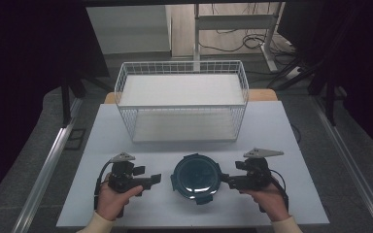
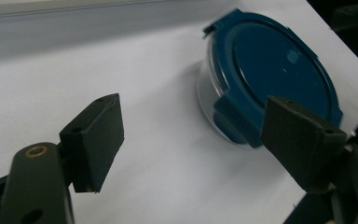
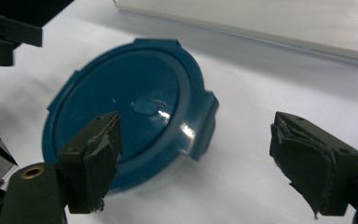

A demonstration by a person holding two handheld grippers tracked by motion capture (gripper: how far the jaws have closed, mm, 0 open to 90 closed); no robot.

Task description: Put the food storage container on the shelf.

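Now | left claw (image 1: 156, 179) released | right claw (image 1: 225, 180) released | blue-lidded container (image 1: 196, 177) between the 2, untouched

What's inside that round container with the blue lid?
The blue lid is on and hides the inside from above. In the left gripper view a strip of the container's clear wall shows below the lid, with no contents visible through it.

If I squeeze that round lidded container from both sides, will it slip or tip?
The container sits low, wide and flat on the table, so tipping seems unlikely. Its clear wall and glossy blue lid look hard and smooth, so pads may slide. The lid's clip tabs might offer better purchase.
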